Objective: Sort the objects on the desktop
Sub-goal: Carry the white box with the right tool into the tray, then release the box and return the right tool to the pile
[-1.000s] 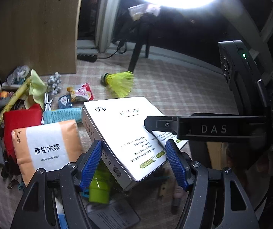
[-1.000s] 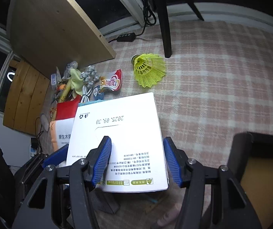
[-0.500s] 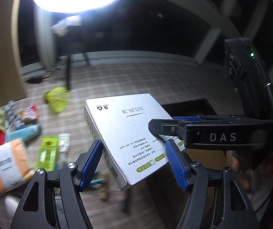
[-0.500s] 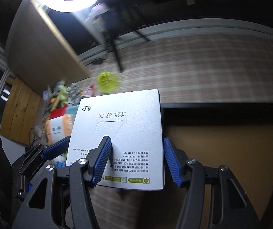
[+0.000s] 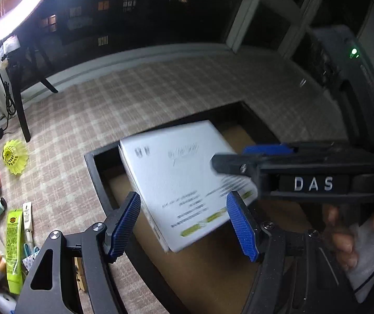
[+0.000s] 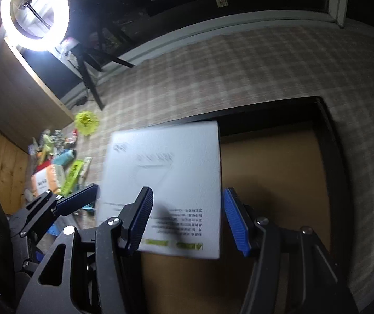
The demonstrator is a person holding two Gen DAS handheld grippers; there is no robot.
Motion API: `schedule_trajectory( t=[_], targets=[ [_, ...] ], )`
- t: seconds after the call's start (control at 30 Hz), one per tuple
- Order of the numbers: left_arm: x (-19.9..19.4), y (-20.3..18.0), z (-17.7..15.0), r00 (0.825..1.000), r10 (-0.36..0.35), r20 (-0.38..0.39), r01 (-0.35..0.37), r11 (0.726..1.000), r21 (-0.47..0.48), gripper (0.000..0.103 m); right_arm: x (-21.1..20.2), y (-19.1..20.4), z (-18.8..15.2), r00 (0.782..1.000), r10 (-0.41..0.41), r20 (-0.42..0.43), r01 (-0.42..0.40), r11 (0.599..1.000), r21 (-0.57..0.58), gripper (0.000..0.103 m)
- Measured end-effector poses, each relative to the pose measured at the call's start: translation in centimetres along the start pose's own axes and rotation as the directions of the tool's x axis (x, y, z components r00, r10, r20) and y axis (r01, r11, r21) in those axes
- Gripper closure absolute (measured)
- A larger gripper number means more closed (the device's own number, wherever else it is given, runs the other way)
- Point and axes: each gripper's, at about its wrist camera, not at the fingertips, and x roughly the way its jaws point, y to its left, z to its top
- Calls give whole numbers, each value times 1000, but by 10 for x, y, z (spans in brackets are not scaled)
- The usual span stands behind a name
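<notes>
Both grippers, the left (image 5: 184, 225) and the right (image 6: 185, 219), were clamped on the white box (image 5: 187, 191), held tilted over the bin (image 5: 95, 172); I judge it best levelled, lowered onto the brown floor clear of the near-left wall, then released together.

A home room at night, set up for filming: a pink-and-cream checked tablecloth (image 5: 139, 104) strewn at lower left with household clutter (image 5: 9, 225), dark window panes (image 5: 139, 10) across the top showing lit buildings, and a glowing ring light (image 6: 34, 13) upper left.
</notes>
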Motion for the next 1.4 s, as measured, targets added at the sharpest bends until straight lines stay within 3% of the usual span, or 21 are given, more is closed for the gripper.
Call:
schedule_trajectory(
  t=[0.07,0.23,0.5,0.7,0.77,1.03,1.17,1.4],
  targets=[
    [-4,4,-2,1000,10,4,-10,1000,-1,37,-2,0,-1,999,-41,22,42,999,-10,47],
    [-25,29,-8,998,51,23,-50,998,-38,37,-2,16,-1,999,-7,46,9,999,-33,47],
    [-73,94,-41,980,188,65,-179,976,-127,37,7,96,-2,993,1,116,25,973,-228,43],
    [-110,157,-79,942,328,75,-303,923,-235,37,28,166,-6,996,51,67,-24,935,-353,43],
    [-122,180,-95,928,367,66,-336,900,-279,37,39,190,-7,995,93,31,-75,927,-369,43],
    [-148,253,-142,899,438,31,-380,812,-442,37,88,271,-13,973,205,-109,-232,887,-399,43],
    [-150,267,-153,895,445,23,-385,798,-463,37,110,301,-13,958,234,-168,-283,864,-415,43],
    [-141,280,-159,908,420,15,-361,799,-481,37,138,332,-5,924,282,-258,-365,851,-378,44]
  ],
)
